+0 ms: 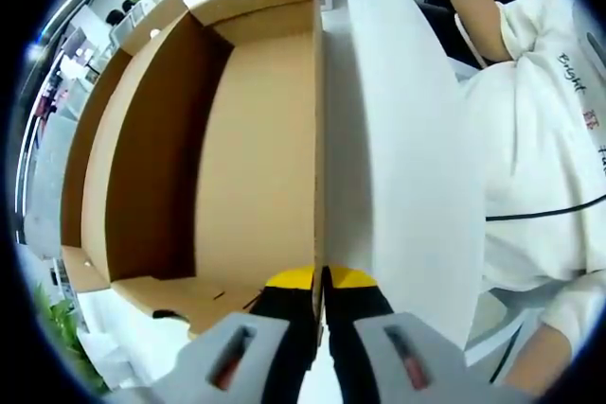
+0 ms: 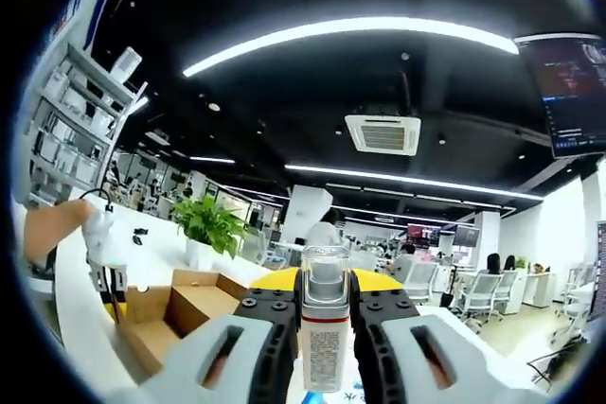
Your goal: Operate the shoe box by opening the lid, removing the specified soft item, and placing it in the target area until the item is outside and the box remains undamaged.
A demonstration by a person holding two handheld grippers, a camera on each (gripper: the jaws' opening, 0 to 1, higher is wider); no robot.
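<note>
My left tongs [image 1: 320,283] pinch the shoe box [image 1: 218,149] wall's edge, steadying the opened box on the white surface [image 1: 398,139]. My right tongs [image 2: 325,302] clamp a clear-capped bottle [image 2: 324,328], apparently the removed item, lifted well clear.

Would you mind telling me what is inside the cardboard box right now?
In the left gripper view the cardboard box lies open, and its brown walls and floor look bare. The left claw is shut on its edge. The near corner under that claw is hidden.
</note>
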